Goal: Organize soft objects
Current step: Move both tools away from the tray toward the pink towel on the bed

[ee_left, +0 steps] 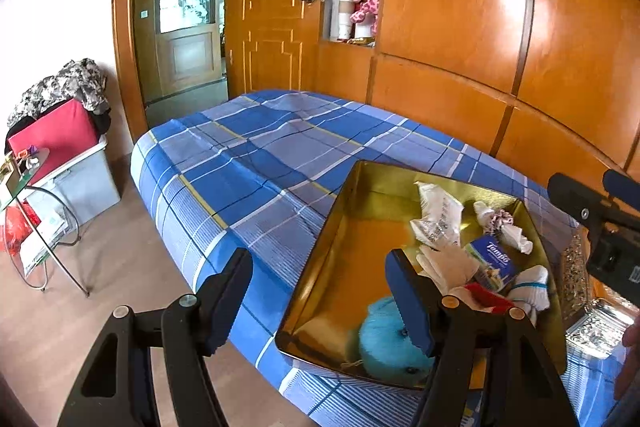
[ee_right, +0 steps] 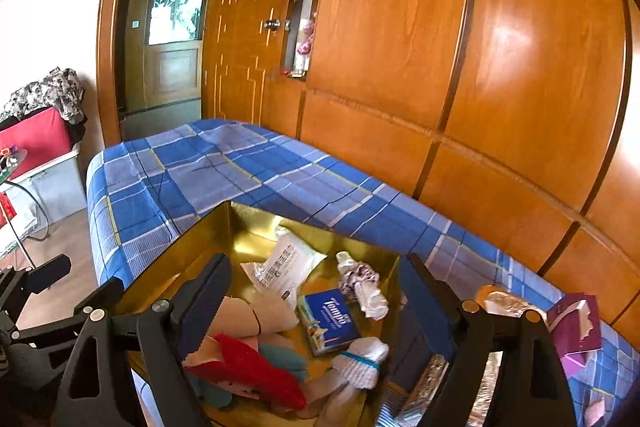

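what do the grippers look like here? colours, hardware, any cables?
Both match. The left gripper and right gripper each have black plastic linkage arms with cut-out slots and round silver pivot pins. The fingers are flat slabs faced with dark blue pads. No cables, printed markings or sleeves visible. A sliver of bare skin shows at the left view's right edge.

We read "Tempo" in white script on the blue tissue pack (ee_right: 333,321); the printing on the white plastic packet (ee_right: 285,265) is illegible.
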A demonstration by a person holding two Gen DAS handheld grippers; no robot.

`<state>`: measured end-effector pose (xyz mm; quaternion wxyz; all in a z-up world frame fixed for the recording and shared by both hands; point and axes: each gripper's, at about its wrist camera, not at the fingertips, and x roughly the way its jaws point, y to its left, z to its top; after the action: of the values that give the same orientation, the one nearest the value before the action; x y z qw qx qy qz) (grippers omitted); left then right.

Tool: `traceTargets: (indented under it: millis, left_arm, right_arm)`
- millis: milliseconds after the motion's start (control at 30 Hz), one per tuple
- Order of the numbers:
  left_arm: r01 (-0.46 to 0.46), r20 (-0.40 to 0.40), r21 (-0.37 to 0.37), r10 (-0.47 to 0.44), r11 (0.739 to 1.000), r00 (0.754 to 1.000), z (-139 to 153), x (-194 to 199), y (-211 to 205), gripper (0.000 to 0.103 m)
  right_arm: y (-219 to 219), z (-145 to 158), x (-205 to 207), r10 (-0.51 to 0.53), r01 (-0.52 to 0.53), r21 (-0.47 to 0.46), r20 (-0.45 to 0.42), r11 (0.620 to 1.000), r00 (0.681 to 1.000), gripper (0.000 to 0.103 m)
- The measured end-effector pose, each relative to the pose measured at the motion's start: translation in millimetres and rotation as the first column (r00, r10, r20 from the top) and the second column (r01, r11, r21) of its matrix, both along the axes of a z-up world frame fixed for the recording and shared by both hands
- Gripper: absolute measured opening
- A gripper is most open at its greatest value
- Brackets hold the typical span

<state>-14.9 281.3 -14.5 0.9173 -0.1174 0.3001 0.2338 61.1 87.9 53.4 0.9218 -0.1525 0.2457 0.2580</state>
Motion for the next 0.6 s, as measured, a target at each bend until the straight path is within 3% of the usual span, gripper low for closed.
traceTargets:
  millis: [600]
  left_arm:
    - [0.060,0.003,0.019,-0.060,0.998,0.998,6,-7,-29,0.070]
  right_arm:
    - [-31,30,-19,-0.031,0.028,0.061,0.061,0.998,0.998,0.087]
